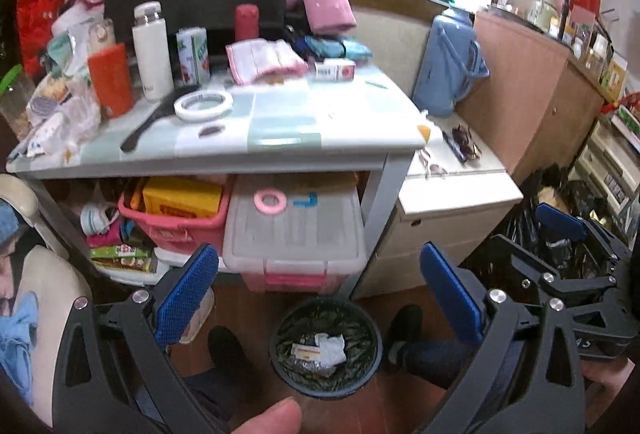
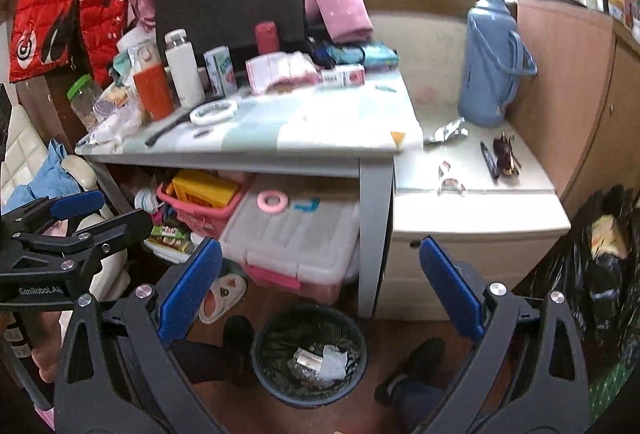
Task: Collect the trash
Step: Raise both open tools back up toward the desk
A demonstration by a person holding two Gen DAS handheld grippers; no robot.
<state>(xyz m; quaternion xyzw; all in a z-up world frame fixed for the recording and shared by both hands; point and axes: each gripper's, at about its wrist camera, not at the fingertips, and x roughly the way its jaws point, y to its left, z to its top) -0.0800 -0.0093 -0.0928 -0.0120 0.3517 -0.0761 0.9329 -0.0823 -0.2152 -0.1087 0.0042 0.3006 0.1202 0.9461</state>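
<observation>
A round black-lined trash bin (image 1: 326, 344) stands on the floor below the table; it also shows in the right wrist view (image 2: 310, 356) and holds crumpled paper (image 1: 330, 348) and a small packet. My left gripper (image 1: 320, 294) is open and empty above the bin. My right gripper (image 2: 320, 288) is open and empty, also above it. A crumpled silver wrapper (image 2: 446, 132) and small scraps (image 2: 450, 180) lie on the low white cabinet (image 2: 476, 222). A dark wrapper (image 2: 506, 154) lies there too.
The tiled table (image 1: 280, 130) carries bottles, a tape roll (image 1: 204, 105), a comb, boxes and plastic bags. A blue thermos (image 2: 490, 66) stands on the cabinet. Storage boxes (image 1: 296, 230) sit under the table. A black rubbish bag (image 2: 600, 274) is at right. Feet flank the bin.
</observation>
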